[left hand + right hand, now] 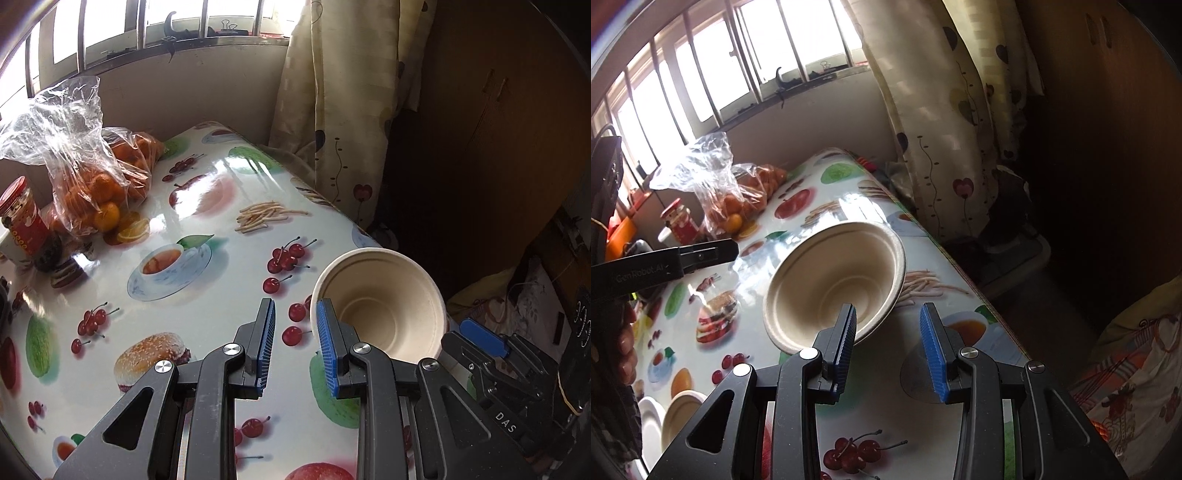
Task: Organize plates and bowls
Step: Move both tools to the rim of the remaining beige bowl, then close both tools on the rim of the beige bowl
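bowl: a beige moulded-fibre disposable bowl (834, 284), empty, near the right edge of the table (207, 306); it looks tipped toward the cameras, though the fisheye may exaggerate that
handling: judged very light and thin-walled – stiff enough to keep its shape, yet easy to dent or skid across the glossy fruit-print cover; not breakable, just crushable
where to grip: the flat rolled rim at the near side looks the best hold – one pad inside the wall, one outside
left gripper: the left gripper (295, 347) has its jaws partly open with nothing between them; its right-hand pad sits just in front of the bowl's rim, contact unclear
right gripper: the right gripper (888, 350) is partly open and empty; its left pad overlaps the bowl's near rim in its own view, no clamp visible
other dishes: a white plate (650, 421) and another beige bowl (681, 413) lie by the near-left edge, a likely stacking spot
clutter: bag of oranges (107, 188) and red-lidded jar (24, 218) at the far-left side
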{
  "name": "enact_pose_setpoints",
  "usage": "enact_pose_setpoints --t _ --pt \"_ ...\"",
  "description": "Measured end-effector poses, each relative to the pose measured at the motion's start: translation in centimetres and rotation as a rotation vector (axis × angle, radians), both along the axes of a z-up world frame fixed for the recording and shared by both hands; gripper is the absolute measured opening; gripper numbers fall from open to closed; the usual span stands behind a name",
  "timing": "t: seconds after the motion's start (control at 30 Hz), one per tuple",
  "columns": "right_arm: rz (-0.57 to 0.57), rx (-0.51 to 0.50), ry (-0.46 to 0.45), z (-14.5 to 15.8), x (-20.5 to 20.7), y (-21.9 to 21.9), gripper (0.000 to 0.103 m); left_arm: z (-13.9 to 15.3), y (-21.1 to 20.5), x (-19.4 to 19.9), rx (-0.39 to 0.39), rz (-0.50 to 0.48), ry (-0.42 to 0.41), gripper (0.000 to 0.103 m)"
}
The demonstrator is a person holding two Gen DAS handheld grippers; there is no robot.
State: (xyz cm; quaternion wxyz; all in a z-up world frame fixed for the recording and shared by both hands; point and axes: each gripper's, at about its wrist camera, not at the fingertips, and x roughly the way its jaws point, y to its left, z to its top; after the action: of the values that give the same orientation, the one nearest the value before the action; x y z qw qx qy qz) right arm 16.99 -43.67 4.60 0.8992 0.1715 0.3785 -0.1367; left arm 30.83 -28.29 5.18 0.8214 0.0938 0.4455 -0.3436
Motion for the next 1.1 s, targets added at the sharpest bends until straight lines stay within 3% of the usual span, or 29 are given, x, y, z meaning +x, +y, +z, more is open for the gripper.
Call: enact_pose_setpoints --t 1.0,1.1 --pt "0.009 0.035 0.014 -1.3 1.6 -0.7 0.033 -3.5 -2.7 1.5 0.012 -0.023 0.121 0.024" --pt "0.011 0.037 0.016 -1.4 1.7 -0.7 0.032 -3.6 -2.7 1.6 0.007 -0.017 0.127 0.018"
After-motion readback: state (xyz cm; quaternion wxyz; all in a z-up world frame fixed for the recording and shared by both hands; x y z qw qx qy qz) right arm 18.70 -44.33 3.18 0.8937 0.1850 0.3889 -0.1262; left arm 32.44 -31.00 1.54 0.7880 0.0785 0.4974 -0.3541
